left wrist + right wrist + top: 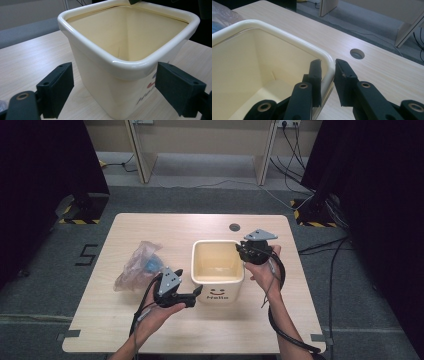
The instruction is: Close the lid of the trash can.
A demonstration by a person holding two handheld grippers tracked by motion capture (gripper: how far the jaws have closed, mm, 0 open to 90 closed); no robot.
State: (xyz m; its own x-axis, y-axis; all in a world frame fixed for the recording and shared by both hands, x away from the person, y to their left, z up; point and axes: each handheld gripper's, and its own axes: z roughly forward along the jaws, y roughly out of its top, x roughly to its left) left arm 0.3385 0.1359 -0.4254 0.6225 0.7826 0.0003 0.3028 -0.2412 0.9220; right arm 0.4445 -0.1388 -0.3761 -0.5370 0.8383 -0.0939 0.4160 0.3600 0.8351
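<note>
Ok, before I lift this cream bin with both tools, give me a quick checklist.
1. Right tool straddles the rim of the cream square plastic bin, one jaw inside, one outside: ok.
2. Right jaws clamped tight: cannot tell.
3. Left tool gripping: not ok, open beside the bin's near-left corner.
4. Bin upright on the light wooden table: ok.
5. Bin empty: ok.
6. Crumpled clear plastic bag apart from bin: ok.

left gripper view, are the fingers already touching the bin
No, the two fingers stand wide open on either side of the cream bin, with bare table showing in the gap beside each.
</note>
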